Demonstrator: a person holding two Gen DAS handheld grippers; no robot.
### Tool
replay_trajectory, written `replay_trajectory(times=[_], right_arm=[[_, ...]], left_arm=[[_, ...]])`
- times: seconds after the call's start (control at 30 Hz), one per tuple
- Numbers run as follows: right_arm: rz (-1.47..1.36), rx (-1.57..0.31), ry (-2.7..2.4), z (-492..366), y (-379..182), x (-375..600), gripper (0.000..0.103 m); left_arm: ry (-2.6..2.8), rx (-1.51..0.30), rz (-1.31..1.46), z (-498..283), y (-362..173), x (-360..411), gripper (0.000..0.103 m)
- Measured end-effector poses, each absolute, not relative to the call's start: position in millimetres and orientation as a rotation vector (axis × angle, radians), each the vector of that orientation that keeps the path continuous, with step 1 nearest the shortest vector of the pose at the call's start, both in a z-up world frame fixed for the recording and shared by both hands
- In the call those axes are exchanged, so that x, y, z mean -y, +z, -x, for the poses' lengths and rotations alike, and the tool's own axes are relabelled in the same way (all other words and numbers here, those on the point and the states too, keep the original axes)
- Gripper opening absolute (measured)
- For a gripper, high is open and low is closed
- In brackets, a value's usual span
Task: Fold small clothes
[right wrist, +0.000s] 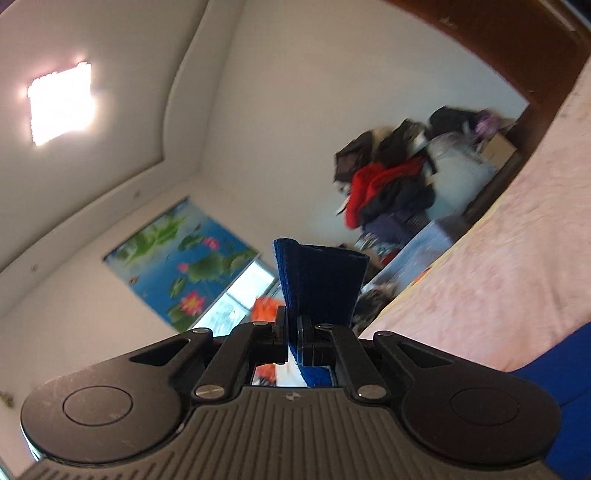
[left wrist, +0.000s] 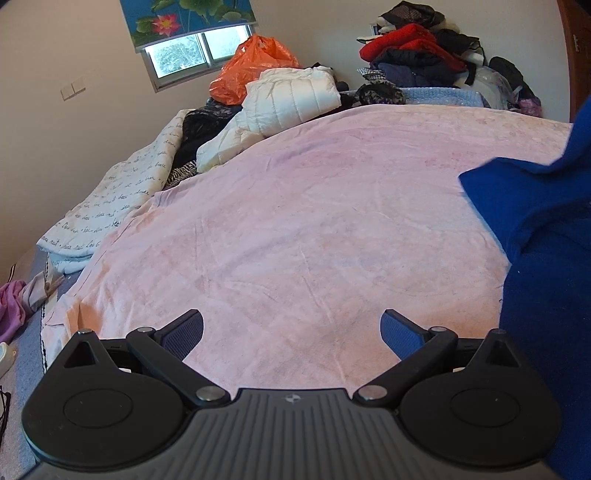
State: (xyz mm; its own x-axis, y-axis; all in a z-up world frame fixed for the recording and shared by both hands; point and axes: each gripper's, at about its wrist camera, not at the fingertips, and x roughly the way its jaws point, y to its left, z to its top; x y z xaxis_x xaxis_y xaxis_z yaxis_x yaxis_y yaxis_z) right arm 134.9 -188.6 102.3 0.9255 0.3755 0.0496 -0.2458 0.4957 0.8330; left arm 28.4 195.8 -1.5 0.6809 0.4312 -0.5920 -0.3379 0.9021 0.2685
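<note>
Hanging from the right gripper (right wrist: 293,328), a blue garment (right wrist: 319,280) is pinched by one edge – the two fingers are pressed together on the cloth, and a short folded flap of it stands up past their tips. More of the same blue fabric shows at the lower right corner of the right wrist view, below the gripper's body. In the left wrist view the garment (left wrist: 535,236) fills the right side, part of it raised off the bed and part draped low beside the gripper.

The left gripper (left wrist: 291,332) is spread wide with nothing between its fingers; it hovers over the pink sheet (left wrist: 295,221), tilted down toward it.

The sheet covers most of the bed and is lightly creased. Along its left edge lies a white quilt with script lettering (left wrist: 114,206), and next to that a white puffy jacket (left wrist: 280,103) lies against some dark clothes. Behind the jacket sits an orange plastic bag (left wrist: 251,66) – just under a window (left wrist: 195,51) with a lotus-print blind (left wrist: 184,14). At the far end of the bed a heap of clothes (left wrist: 413,48) is stacked against the wall, red and black pieces on top. A purple cloth (left wrist: 11,306) lies at the left edge of the view, beside the bed.
</note>
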Motion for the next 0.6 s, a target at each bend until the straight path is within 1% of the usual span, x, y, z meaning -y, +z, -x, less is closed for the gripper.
replay_trajectory(times=[0.1, 0.23, 0.33, 0.6], right_arm=[[-0.979, -0.140, 0.232, -124, 73, 225, 0.007], [-0.968, -0.200, 0.111, -117, 27, 252, 0.007], [-1.019, -0.230, 0.050, -109, -7, 272, 0.008], [-1.073, -0.273, -0.043, -93, -58, 292, 0.009]], left_arm=[[0.404, -0.700, -0.174, -34, -2, -183, 0.103], [0.361, -0.681, -0.213, -39, 2, -162, 0.103], [0.319, -0.673, -0.221, -44, 6, -148, 0.103], [0.187, -0.661, -0.214, -60, 14, -102, 0.103]])
